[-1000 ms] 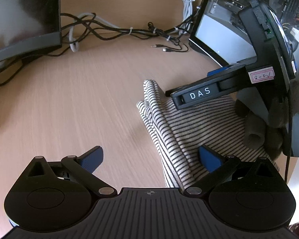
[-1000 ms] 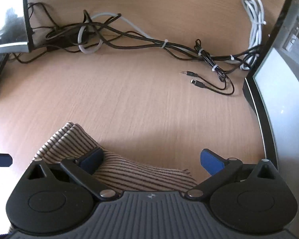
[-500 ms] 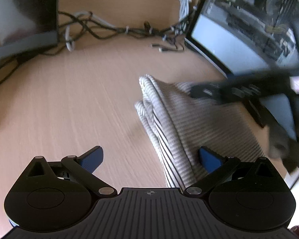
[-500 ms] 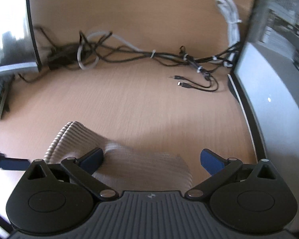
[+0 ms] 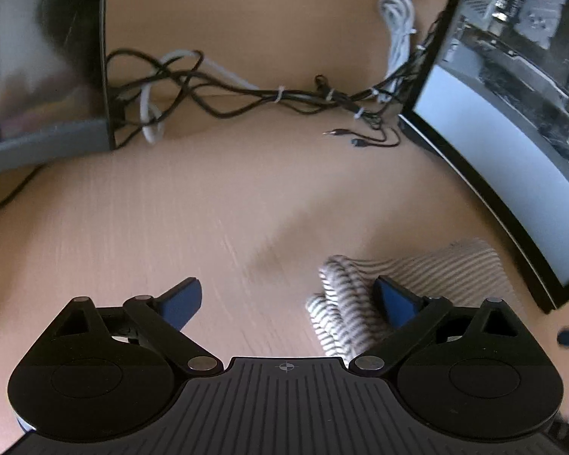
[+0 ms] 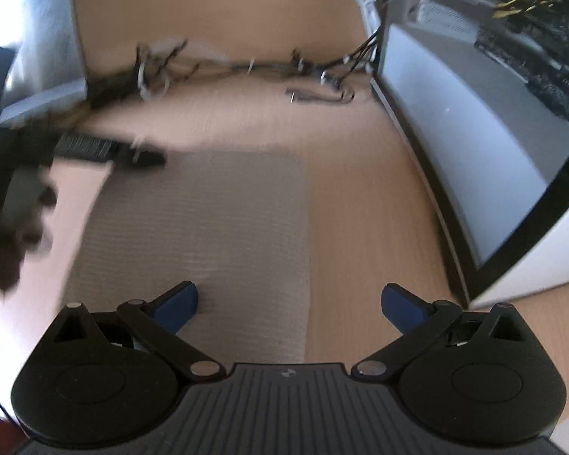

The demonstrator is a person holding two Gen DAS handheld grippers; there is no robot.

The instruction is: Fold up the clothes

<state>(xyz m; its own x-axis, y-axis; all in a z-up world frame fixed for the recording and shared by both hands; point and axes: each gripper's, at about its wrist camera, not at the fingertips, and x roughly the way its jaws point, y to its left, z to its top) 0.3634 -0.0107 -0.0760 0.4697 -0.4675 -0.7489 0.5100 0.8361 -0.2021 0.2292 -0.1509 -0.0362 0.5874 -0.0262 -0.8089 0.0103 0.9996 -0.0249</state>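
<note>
A folded striped garment lies on the wooden desk; its stacked folded edge sits by my left gripper's right finger. My left gripper is open and empty, low over the desk, left of the garment. In the right wrist view the garment is a blurred flat rectangle ahead. My right gripper is open and empty above its near right edge. The left gripper shows there as a dark blur at the garment's far left corner.
A tangle of black and white cables runs along the back of the desk. A monitor stands back left. A computer case with a glass panel stands on the right, close to the garment. A keyboard lies at left.
Both grippers have pulled back and up from the garment, still open. The garment now lies flat and folded. The right gripper is no longer in the left wrist view.
</note>
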